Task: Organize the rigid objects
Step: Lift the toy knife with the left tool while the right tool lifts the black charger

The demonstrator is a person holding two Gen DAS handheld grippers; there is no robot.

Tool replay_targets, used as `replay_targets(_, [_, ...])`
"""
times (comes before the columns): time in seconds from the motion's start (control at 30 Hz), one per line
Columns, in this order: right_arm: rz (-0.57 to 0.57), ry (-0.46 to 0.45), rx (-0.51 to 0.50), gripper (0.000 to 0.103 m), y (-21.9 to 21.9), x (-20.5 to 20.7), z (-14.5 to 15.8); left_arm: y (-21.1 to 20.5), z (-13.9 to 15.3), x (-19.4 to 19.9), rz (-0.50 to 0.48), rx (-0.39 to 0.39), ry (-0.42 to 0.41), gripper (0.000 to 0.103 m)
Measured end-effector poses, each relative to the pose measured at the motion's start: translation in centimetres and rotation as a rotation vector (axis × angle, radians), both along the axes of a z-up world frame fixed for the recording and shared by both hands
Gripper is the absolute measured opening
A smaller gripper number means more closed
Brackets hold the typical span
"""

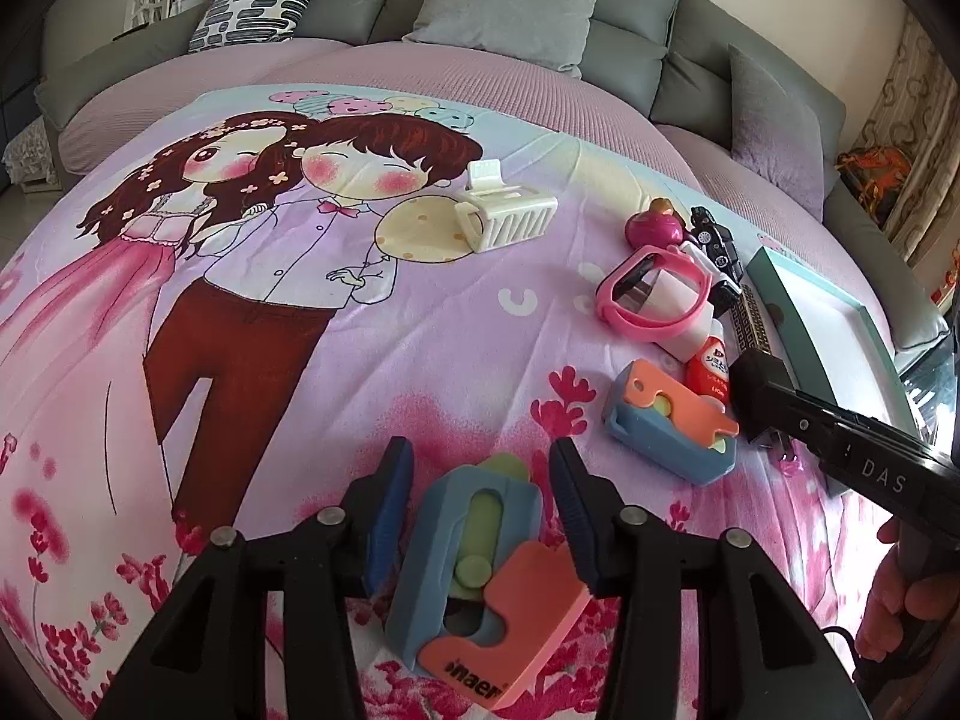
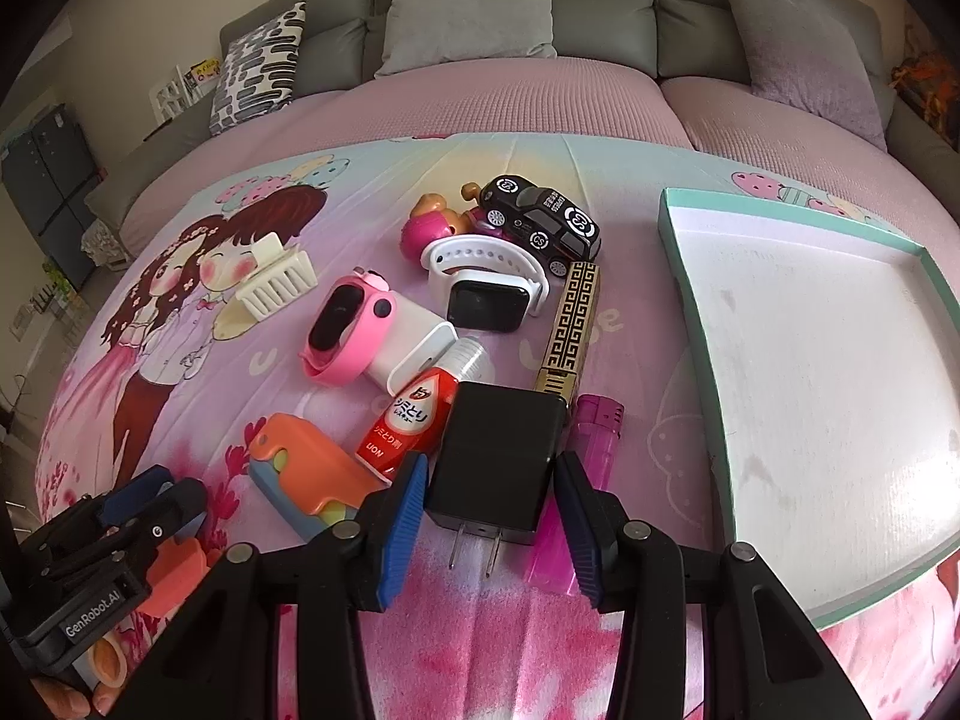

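Left wrist view: left gripper [image 1: 480, 510] straddles a blue-and-orange plastic toy cutter [image 1: 474, 570] lying on the cartoon-print blanket [image 1: 300, 372], near its front edge. Jaws part-open; pads flank the toy, and contact cannot be told. Right wrist view: right gripper [image 2: 489, 516] brackets a black plug-in charger block [image 2: 498, 456], prongs toward the camera; jaws part-open, a gap shows at both pads, nothing gripped. A teal-rimmed white cardboard tray [image 2: 810, 360] sits empty toward the blanket's right edge. Judgement: centre the pads on the charger's flat sides before closing, clear of the magenta lighter [image 2: 591, 432] touching it, then lift straight.
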State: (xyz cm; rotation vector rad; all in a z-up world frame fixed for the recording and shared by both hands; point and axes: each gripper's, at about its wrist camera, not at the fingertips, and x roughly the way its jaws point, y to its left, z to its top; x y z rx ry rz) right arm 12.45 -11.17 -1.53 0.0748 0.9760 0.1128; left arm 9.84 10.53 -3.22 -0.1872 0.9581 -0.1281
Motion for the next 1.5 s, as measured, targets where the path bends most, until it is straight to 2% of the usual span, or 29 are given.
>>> replay_targets(0.07, [0.002, 0.001, -0.001, 0.046, 0.0, -0.1, 0.0, -0.3, 0.2, -0.6, -0.028, 0.008, -0.005, 0.067])
replay_targets(0.33, [0.011, -0.006, -0.014, 0.046, 0.1, -0.8, 0.0, -1.5, 0.7, -2.2, -0.107, 0.088, -0.003, 0.068])
replay_targets(0.53, [0.008, -0.006, -0.011, 0.045, -0.2, -1.2, 0.1, -1.9, 1.0, -2.9, -0.148, 0.115, -0.008, 0.07])
replay_targets(0.63, [0.007, -0.007, -0.012, 0.044, -0.4, -1.3, 0.2, -2.3, 1.1, -3.3, -0.177, 0.135, -0.013, 0.089])
replay_targets(0.77, [0.009, -0.001, -0.012, 0.044, -0.4, -1.4, 0.1, -2.7, 0.9, -3.9, -0.22, 0.169, -0.002, 0.089])
replay_targets(0.97, [0.011, 0.002, -0.008, 0.043, -0.5, -1.5, 0.0, -2.1, -0.4, -3.9, -0.196, 0.228, 0.014, 0.088])
replay_targets(1.0, [0.01, 0.002, -0.007, 0.043, -0.5, -1.4, 0.0, -1.9, -0.5, -3.9, -0.194, 0.224, 0.012, 0.086])
replay_targets(1.07, [0.007, 0.002, -0.004, 0.043, -0.6, -1.4, -0.1, -1.8, -0.8, -3.8, -0.193, 0.207, 0.011, 0.074])
replay_targets(1.5, [-0.012, -0.024, 0.036, 0.043, -1.0, -1.6, 0.3, -1.3, -0.6, -2.7, -0.128, 0.142, -0.027, 0.074])
